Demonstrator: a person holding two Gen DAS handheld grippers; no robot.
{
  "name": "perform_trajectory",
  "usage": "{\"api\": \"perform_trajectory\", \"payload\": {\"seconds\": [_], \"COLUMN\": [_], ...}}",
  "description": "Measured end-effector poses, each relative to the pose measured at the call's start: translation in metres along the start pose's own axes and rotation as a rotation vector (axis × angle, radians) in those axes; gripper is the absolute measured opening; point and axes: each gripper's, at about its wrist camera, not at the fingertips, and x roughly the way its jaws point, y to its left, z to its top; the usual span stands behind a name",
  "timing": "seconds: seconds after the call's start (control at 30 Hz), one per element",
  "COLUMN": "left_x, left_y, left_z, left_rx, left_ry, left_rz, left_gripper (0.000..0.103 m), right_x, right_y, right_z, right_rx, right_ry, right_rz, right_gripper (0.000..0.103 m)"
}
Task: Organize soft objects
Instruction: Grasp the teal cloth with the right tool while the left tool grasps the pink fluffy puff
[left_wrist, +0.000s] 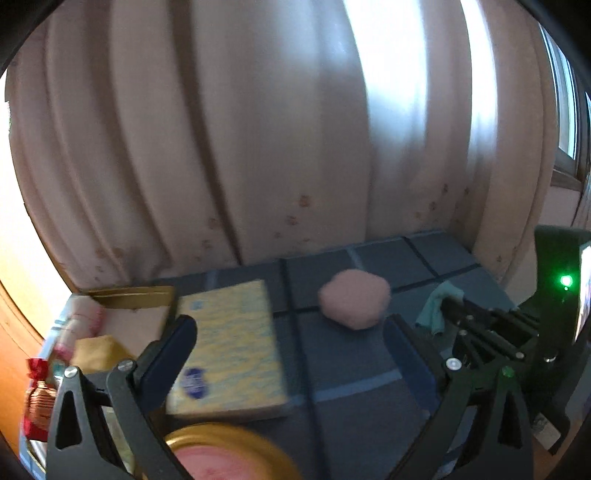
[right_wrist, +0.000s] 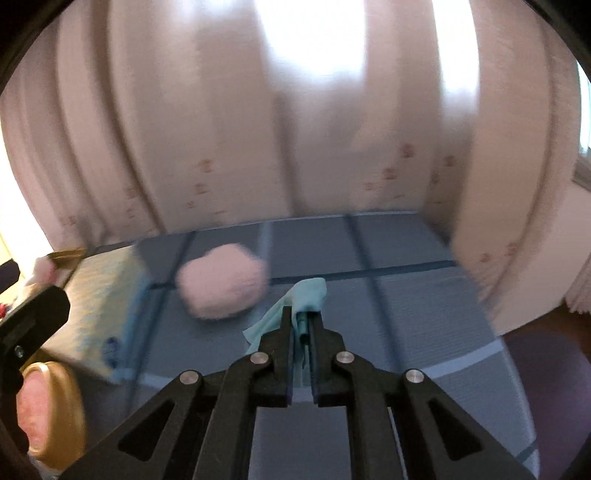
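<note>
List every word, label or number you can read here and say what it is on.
None can be read.
Yellow packet: blue round logo and small blue mark, too blurred to read.
Red wrapper at the left edge: too blurred.
Gold-rimmed lid: no text visible.

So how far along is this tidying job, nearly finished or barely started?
Early, it seems. Nothing visibly sorted yet. In hand: the right gripper is shut on a teal cloth. The left gripper is open and empty. Left: the pink fluffy ball and yellow sponge lie loose on the blue mat, apart from each other.
</note>
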Motion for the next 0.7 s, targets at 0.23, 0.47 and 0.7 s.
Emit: {"api": "perform_trajectory", "payload": {"seconds": [0.23,0.47,0.7], "left_x": [0.042,0.081,0.109], "left_y": [-0.036,-0.057,-0.068], "left_z": [0.013,0.017,0.019], "left_rx": [-0.014,0.007,0.003], "left_ry": [0.115,0.167,0.201], "left_rz": [-0.035,0.0,0.057], "left_gripper": [0.1,0.095,0.09], "right_x": [0.007,0.003,0.001], "right_y": [-0.056,-0.085,-0.09], "right_z": [0.004,0.007,0.008], "right_rx": [0.086,0.133,0.146], "right_ry": [-0.004,-0.014,-0.017], "right_rz": [-0.06,-0.062,-0.041], "right_gripper": [0.007,0.007,0.007]}}
